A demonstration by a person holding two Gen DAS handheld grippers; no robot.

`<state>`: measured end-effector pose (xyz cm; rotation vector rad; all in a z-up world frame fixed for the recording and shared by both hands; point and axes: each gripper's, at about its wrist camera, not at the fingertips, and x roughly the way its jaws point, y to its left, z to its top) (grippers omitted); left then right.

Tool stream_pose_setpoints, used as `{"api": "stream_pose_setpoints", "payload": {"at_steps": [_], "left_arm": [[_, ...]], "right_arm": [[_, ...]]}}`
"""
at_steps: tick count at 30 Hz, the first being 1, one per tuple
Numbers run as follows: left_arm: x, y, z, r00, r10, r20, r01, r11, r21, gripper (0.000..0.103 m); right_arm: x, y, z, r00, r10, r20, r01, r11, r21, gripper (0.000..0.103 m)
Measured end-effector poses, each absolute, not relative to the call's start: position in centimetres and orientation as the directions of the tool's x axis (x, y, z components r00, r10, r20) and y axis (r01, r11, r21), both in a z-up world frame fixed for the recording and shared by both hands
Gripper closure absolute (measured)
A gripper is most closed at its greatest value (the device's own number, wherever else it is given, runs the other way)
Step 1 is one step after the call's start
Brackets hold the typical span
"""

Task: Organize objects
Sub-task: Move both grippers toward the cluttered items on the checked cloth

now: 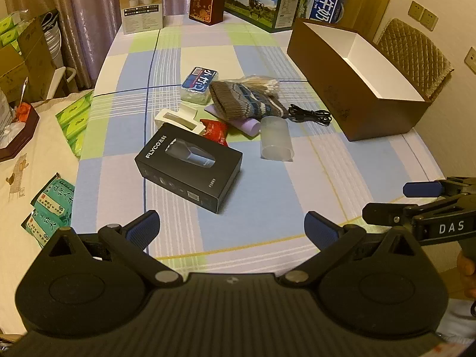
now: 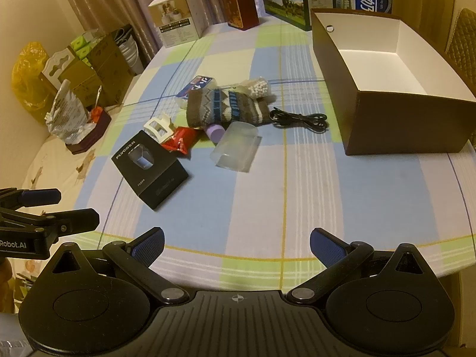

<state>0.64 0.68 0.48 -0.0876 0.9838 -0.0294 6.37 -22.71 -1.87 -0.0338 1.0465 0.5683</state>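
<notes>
A pile lies mid-table: a black FLYCO box [image 1: 189, 170] [image 2: 150, 170], a knitted sock [image 1: 245, 102] [image 2: 227, 107], a clear plastic container [image 1: 275, 138] [image 2: 235, 147], a black cable [image 1: 311, 115] [image 2: 300, 120], a red packet [image 1: 215, 131] [image 2: 180, 140], a white clip [image 1: 178, 119], a purple tube [image 1: 248, 126], a blue-topped pack [image 1: 200, 84] and a bag of cotton swabs [image 2: 258, 87]. An empty brown open box [image 1: 357, 95] [image 2: 395, 113] stands at the right. My left gripper [image 1: 232, 229] and right gripper [image 2: 236, 244] are open and empty, hovering near the table's front edge.
Several upright cartons [image 1: 263, 0] [image 2: 175, 20] stand along the far table edge. A side surface at the left holds green packs [image 1: 74, 119] and a dark tray [image 2: 89, 136]. A padded chair [image 1: 416, 56] stands behind the brown box. My right gripper shows in the left wrist view [image 1: 416, 199].
</notes>
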Motion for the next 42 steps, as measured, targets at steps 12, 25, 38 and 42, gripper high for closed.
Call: {"api": "stream_pose_setpoints", "payload": {"at_steps": [12,25,38,42], "left_arm": [[2.3,1.5,0.2,0.548,-0.049,-0.835,-0.036,0.996,-0.083,0.001],[4.0,2.3,-0.1,0.539,-0.03,-0.842,-0.083,0.993,-0.088,0.001],[5.4,2.1,-0.6,0.525,-0.018,-0.851,-0.122,0.988,-0.097,0.001],[5.9,2.1,-1.0,0.515,-0.013,-0.857,-0.133,0.986,-0.095,0.001]], "right_arm": [[8.6,-22.0,-2.0,0.353,0.44,-0.826,-0.483,0.842,0.242,0.002],[10.6,-21.0,-2.1,0.334,0.45,-0.828,-0.521,0.821,0.236,0.002],[12.7,-20.7,-2.4,0.324,0.46,-0.826,-0.543,0.806,0.236,0.002],[13.6,-20.7,-2.5,0.326,0.462,-0.825,-0.547,0.804,0.234,0.002]]}}
